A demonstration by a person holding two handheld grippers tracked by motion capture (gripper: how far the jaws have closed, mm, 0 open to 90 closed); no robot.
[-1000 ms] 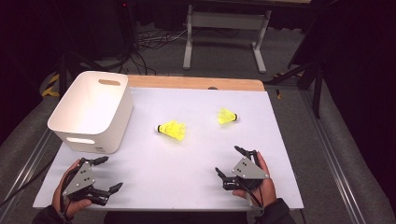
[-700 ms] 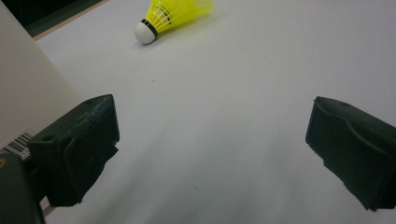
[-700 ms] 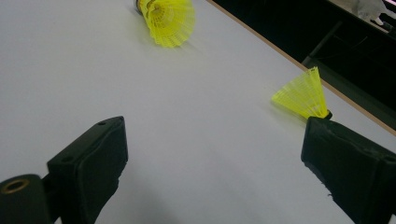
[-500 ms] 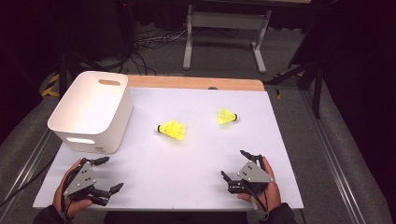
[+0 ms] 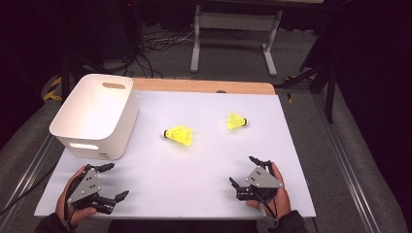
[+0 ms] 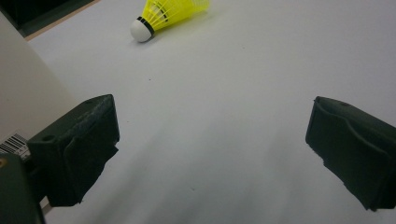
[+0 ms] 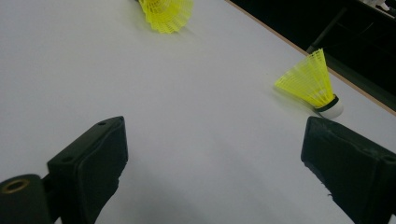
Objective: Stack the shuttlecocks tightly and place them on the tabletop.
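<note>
Since a second ago the right gripper [image 5: 245, 171] has drawn back toward the person's edge of the white table [image 5: 209, 165], ending lower and slightly rightward in the high view, while the left gripper [image 5: 112, 181] stays where it was near the front left corner. Both pairs of jaws are spread wide with nothing between them.

Two yellow shuttlecocks lie on their sides on the table, well apart from both grippers. From the right gripper, the right shuttlecock [image 5: 236, 121] lies at about 12 o'clock and the left shuttlecock [image 5: 179, 135] at about 10 o'clock. From the left gripper, the left shuttlecock sits at roughly 1 o'clock, its white cork tip pointing toward the white bin [image 5: 82, 131]. That bin stands at 12 o'clock from the left gripper, near it. In the right gripper view the right shuttlecock [image 7: 312, 85] rests just above the right-hand jaw, cork down and to the right.
</note>
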